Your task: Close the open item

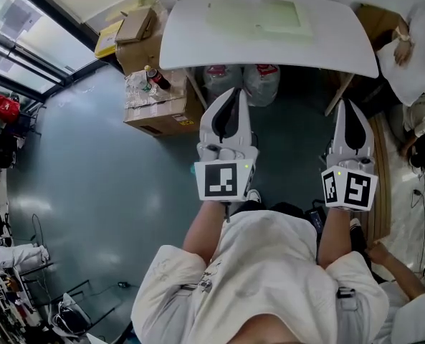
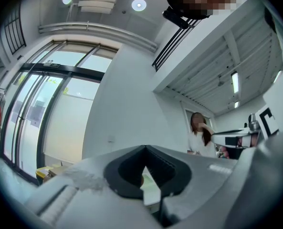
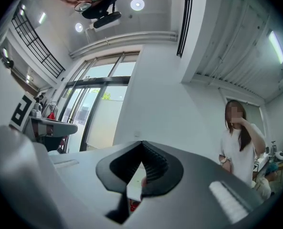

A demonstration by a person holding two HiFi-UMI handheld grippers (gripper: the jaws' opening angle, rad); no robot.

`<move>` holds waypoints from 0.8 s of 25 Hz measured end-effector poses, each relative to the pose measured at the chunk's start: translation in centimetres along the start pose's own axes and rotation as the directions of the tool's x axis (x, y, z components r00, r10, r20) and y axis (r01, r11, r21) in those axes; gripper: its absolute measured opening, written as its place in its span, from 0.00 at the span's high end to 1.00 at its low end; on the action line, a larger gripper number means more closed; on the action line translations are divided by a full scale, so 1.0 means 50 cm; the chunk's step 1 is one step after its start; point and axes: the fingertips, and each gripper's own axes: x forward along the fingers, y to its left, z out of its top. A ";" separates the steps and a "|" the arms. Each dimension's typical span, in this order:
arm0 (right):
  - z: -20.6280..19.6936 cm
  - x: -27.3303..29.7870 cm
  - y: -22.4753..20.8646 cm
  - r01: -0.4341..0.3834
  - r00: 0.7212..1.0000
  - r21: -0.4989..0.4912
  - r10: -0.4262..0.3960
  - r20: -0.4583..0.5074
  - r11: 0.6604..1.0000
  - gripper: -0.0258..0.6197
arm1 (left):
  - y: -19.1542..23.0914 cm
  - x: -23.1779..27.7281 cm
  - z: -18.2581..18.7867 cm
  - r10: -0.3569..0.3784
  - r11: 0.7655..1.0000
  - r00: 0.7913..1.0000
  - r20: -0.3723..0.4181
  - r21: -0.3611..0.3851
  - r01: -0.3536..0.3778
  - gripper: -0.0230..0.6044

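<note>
A white table (image 1: 190, 41) stands ahead of me, and a flat pale green item (image 1: 280, 14) lies on its far part; I cannot tell whether it is open. My left gripper (image 1: 227, 93) is held up short of the table's near edge, jaws together and empty. My right gripper (image 1: 350, 106) is level with it to the right, also shut and holding nothing. In the left gripper view the left gripper (image 2: 145, 148) points up at a wall and ceiling. The right gripper (image 3: 141, 143) does the same in its own view.
Cardboard boxes (image 1: 158, 110) with a dark bottle (image 1: 155, 77) on top stand left of the table. White bags (image 1: 244, 81) sit under it. A person in white (image 1: 420, 41) is at the far right, also seen standing (image 3: 239, 137). Glass doors (image 2: 46, 104) are on the left.
</note>
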 end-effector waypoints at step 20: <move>-0.057 0.158 -0.052 0.018 1.000 0.014 -0.018 0.007 1.000 0.96 | 0.053 0.160 -0.050 0.009 0.999 1.000 -0.009 0.032 -0.009 0.96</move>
